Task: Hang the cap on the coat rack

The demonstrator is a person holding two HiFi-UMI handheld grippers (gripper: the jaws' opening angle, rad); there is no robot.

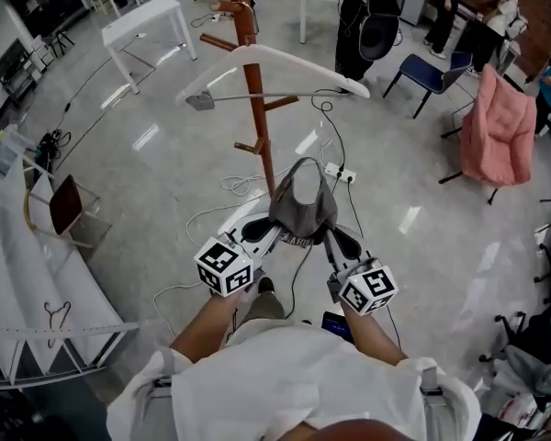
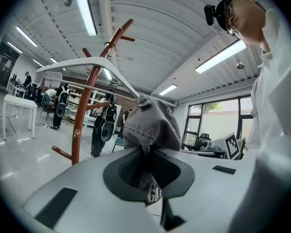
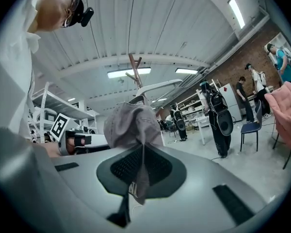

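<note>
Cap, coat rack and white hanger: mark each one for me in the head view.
cap (image 1: 303, 200), head view, on its grey crown fabric.
coat rack (image 1: 259, 122), head view, on the brown upright pole below the hanger.
white hanger (image 1: 303, 65), head view, on its right arm.

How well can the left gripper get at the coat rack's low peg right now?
Probably yes: nothing stands between the left gripper and the low peg, and the white hanger sits higher. Its jaws are shut on the cap, though.

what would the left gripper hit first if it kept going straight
The cap in its jaws; beyond that, probably the white hanger on the coat rack, though depth is unclear.
</note>
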